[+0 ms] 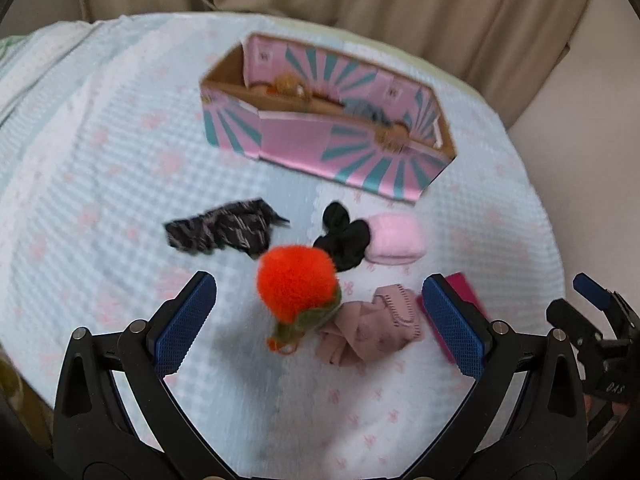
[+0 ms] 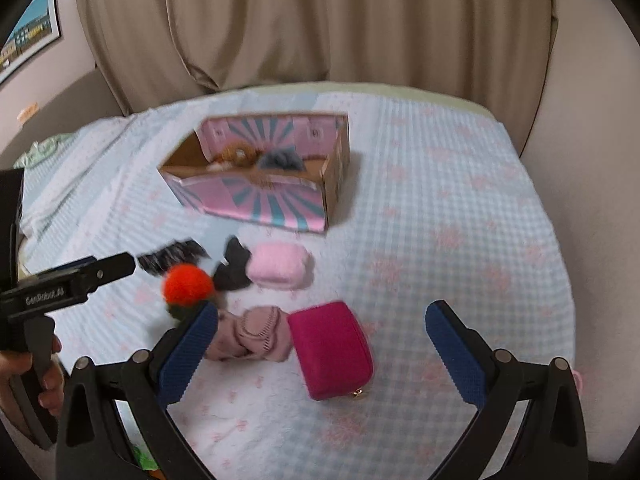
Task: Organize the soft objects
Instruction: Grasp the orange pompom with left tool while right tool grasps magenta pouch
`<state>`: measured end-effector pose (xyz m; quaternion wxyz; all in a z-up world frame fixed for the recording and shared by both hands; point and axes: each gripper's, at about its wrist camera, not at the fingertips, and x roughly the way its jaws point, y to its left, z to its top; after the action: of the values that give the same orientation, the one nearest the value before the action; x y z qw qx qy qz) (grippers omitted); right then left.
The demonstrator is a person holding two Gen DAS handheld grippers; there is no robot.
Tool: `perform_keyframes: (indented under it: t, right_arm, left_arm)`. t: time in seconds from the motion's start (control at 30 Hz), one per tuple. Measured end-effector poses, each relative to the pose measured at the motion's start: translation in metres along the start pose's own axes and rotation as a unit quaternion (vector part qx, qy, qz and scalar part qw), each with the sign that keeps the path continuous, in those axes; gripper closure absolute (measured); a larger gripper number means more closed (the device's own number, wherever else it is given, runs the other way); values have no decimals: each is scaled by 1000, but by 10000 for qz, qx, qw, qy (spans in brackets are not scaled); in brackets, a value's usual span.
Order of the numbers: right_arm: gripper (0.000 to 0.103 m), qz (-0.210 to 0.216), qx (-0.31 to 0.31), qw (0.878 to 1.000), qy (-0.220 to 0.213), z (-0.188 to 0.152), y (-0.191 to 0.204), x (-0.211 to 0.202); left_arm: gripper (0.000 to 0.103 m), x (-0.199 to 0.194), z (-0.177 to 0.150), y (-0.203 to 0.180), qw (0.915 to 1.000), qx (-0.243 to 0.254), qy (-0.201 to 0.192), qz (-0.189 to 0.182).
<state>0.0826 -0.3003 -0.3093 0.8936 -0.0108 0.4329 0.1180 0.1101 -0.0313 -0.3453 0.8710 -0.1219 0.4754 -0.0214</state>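
A fuzzy orange ball with a green knitted base lies on the bed, between and just ahead of my open left gripper; it shows too in the right wrist view. Around it lie a black patterned cloth, a black scrunchie, a pale pink pad, a dusty pink cloth and a magenta pouch. My right gripper is open over the magenta pouch. A pink and teal box holding soft items stands further back.
The bed has a light blue checked blanket. Beige curtains hang behind the bed. The left gripper's body and the hand holding it sit at the left of the right wrist view.
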Motion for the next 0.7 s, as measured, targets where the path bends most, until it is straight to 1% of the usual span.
perform_keyframes:
  t: [0.07,0.17,0.27,0.3,0.37,0.4,0.47,0.5,0.53,0.57,0.6,0.63,0.67,0.7]
  right_arm:
    - [0,-34,-43,10000,70,-13,-2,21]
    - [0,-20,-101,9998,159,-29,-4,49]
    - [1,-38,-170,9996,227,-44,-5,73]
    - [4,-27,-187,9995,251,-47,-6,79]
    - [5,-10,-249,9992,313,-53,-7,92]
    - [6,-14,-287,9990,344,-56,-8,98]
    - [11,36,-409,9984,392,-60,-9,107]
    - [11,61,-487,9978,435,-61,-10,112]
    - [11,73,-559,9973,475,-63,-11,117]
    - [11,80,-599,9969,495,-64,-12,119]
    - [15,101,-625,9967,515,-66,-12,122]
    - [20,146,-646,9963,542,-67,-13,124]
    - [31,222,-672,9957,595,-67,-14,126]
    - [33,287,-687,9952,638,-68,-13,129]
  left_arm:
    - [1,23,-7,2,10000,50,42,62]
    - [3,55,-17,8,9999,54,115,28]
    - [7,77,-24,13,9999,57,159,21]
    - [8,84,-26,14,9998,60,178,17]
    - [11,95,-28,16,9998,65,197,12]
    - [12,100,-29,17,9998,64,206,26]
    - [15,106,-29,17,9997,67,215,74]
    - [16,109,-28,17,9997,76,219,96]
    - [19,111,-28,17,9996,85,234,125]
    - [28,115,-28,16,9995,101,264,169]
    - [35,117,-28,16,9993,107,295,179]
    - [45,120,-28,16,9992,108,345,178]
    - [52,122,-28,16,9990,108,387,183]
    - [55,123,-29,16,9989,128,393,217]
